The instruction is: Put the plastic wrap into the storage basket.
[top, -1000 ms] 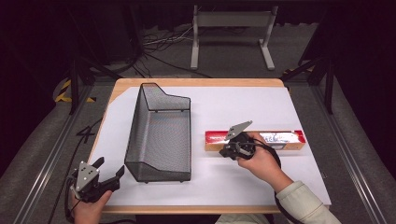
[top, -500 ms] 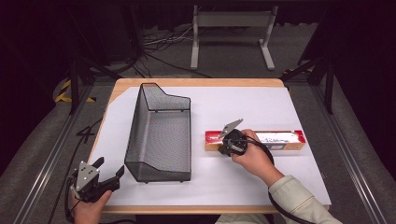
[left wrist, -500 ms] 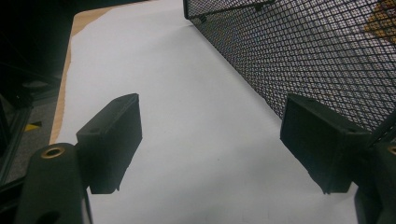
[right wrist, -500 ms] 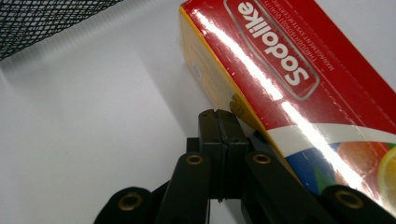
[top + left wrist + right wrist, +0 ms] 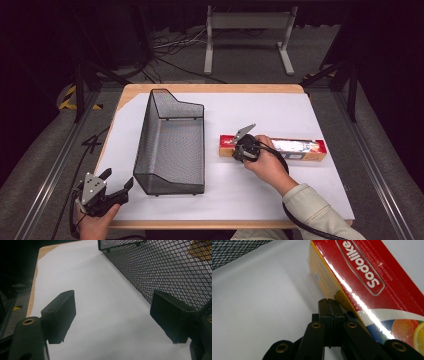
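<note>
A long red and yellow carton lies flat on the white table cover, right of centre; in the right gripper view the carton shows its red top and yellow side. My right gripper is at the carton's left end. Its jaws are pressed together with nothing between them, and the right gripper's tips sit against the yellow side. My left gripper hovers at the table's near left corner. In its own view the left gripper stands open over bare cover, beside the mesh basket.
A black wire-mesh basket stands left of centre, its long side running away from me. The wooden table edge borders the white cover. A metal stand and cables lie on the floor beyond the table.
My right gripper has slid a little to the left along the carton's near side. The left gripper and the basket have stayed put.
</note>
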Demonstrator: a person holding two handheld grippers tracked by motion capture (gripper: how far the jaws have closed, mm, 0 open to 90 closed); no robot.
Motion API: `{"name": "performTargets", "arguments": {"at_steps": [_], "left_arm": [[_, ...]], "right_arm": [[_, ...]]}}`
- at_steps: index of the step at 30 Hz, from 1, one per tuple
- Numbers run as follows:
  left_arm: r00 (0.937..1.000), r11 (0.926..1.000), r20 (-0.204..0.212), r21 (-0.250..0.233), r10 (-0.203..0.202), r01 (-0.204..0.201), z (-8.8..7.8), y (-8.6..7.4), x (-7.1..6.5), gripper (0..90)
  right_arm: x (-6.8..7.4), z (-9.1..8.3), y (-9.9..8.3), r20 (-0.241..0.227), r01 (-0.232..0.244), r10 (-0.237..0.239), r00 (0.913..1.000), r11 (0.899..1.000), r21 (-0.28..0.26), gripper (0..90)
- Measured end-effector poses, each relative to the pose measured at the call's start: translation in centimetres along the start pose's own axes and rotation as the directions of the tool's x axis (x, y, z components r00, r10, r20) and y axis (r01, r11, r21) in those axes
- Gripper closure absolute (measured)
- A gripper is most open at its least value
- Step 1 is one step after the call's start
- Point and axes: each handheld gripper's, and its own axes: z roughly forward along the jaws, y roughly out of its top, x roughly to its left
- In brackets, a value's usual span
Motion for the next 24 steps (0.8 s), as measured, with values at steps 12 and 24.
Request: {"name": "performTargets", "arguments": {"at_steps": [12, 24], "left_arm": [[1.0, 1.0, 0.0, -0.001, -0.001, 0.001, -0.1, -0.1, 0.1, 21.6], [1.0, 1.0, 0.001, -0.003, -0.003, 0.003, -0.1, -0.1, 0.2, 21.7]], "right_arm": [[-2.5, 1.1, 1.9, 0.064, -0.044, 0.043, 0.997, 0.999, 0.012, 90.0], [-3.4, 1.0, 2.1, 0.035, -0.086, 0.086, 0.9957, 0.996, -0.008, 90.0]]}}
